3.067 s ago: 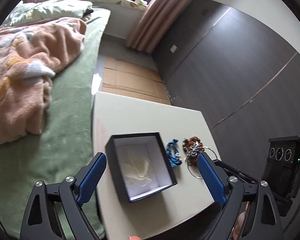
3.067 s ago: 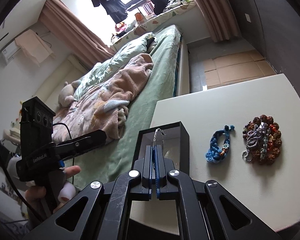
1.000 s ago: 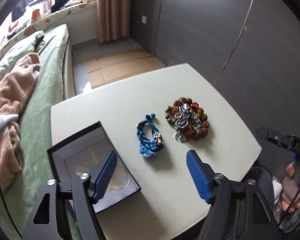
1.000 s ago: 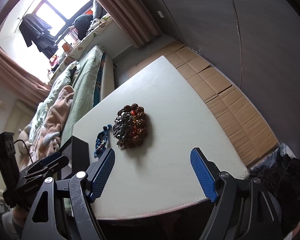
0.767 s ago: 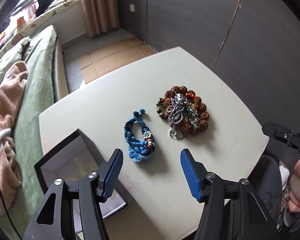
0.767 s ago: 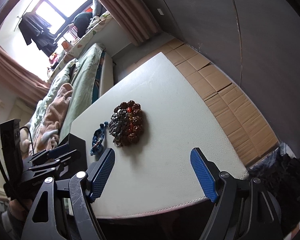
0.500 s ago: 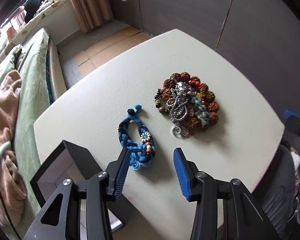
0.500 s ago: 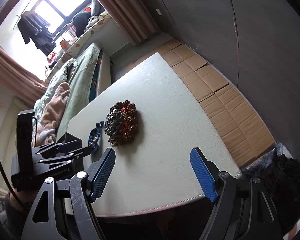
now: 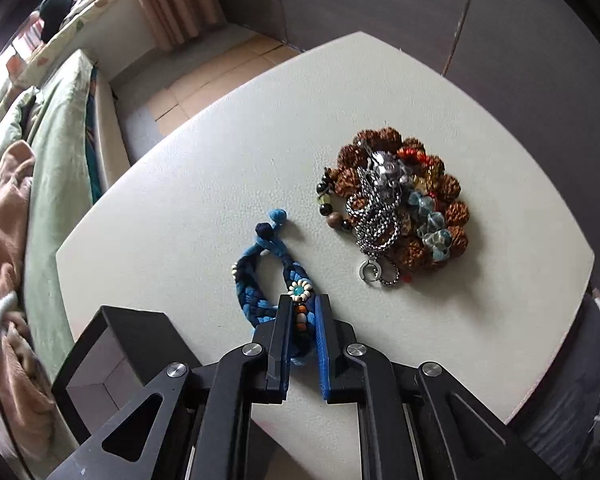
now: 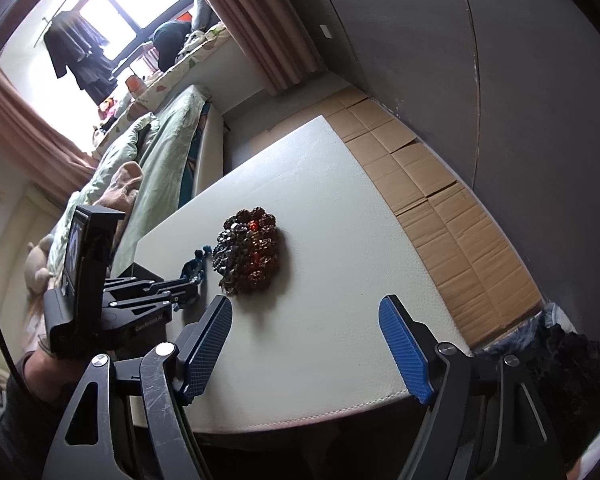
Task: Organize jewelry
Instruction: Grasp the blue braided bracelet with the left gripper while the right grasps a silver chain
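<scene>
On the pale cream table (image 9: 220, 168), the left gripper (image 9: 303, 322) is closing its jaws on the near end of the blue braided cord bracelet with a bead flower (image 9: 260, 280), which lies just beside the open black box (image 9: 112, 332). The right gripper (image 10: 306, 344) hovers with jaws apart, narrowing, nothing between them, near the brown bead-and-chain pile (image 10: 248, 250).

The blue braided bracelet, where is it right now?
In the left wrist view the blue braided bracelet lies on the white table, between the black box and the bead pile, with the left gripper closing around it.

Left hand-held gripper (image 9: 301, 312) lower — jaws closing (around blue braided bracelet (image 9: 260, 276)).
</scene>
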Action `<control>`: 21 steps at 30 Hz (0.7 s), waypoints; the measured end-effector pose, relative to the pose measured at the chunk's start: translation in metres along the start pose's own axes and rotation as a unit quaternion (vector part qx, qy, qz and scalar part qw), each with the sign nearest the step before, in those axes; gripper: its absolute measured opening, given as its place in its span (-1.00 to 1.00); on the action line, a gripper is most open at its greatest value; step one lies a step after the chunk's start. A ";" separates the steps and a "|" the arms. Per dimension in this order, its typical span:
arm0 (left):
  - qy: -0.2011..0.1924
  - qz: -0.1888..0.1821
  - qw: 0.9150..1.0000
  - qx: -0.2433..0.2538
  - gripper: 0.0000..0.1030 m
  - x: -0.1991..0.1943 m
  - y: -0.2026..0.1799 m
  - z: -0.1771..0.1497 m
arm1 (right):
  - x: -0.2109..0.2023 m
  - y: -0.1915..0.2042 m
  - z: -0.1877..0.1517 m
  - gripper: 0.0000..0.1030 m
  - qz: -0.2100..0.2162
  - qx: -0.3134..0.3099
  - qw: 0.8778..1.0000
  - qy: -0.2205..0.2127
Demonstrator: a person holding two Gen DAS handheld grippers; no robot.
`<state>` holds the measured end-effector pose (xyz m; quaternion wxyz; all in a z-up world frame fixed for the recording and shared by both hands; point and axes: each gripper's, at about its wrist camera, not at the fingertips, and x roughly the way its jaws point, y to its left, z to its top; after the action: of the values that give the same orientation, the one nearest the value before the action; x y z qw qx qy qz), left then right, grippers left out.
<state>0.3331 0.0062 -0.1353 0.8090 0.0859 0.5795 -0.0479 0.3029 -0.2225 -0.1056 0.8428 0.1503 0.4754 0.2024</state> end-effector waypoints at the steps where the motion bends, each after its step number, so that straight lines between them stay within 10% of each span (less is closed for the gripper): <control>1: -0.004 0.002 1.000 0.001 -0.79 -0.001 0.004 0.002 | 0.003 0.002 0.001 0.36 0.004 0.000 1.000 0.004; 21: -0.111 -0.034 0.989 -0.097 -0.79 -0.106 0.069 -0.035 | 0.080 0.074 0.021 -0.08 0.020 -0.056 0.996 0.072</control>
<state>0.2785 0.0786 -0.0401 0.8706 -0.0185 0.4908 -0.0285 0.3442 -0.1206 -0.1217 0.8094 0.0970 0.5197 0.2557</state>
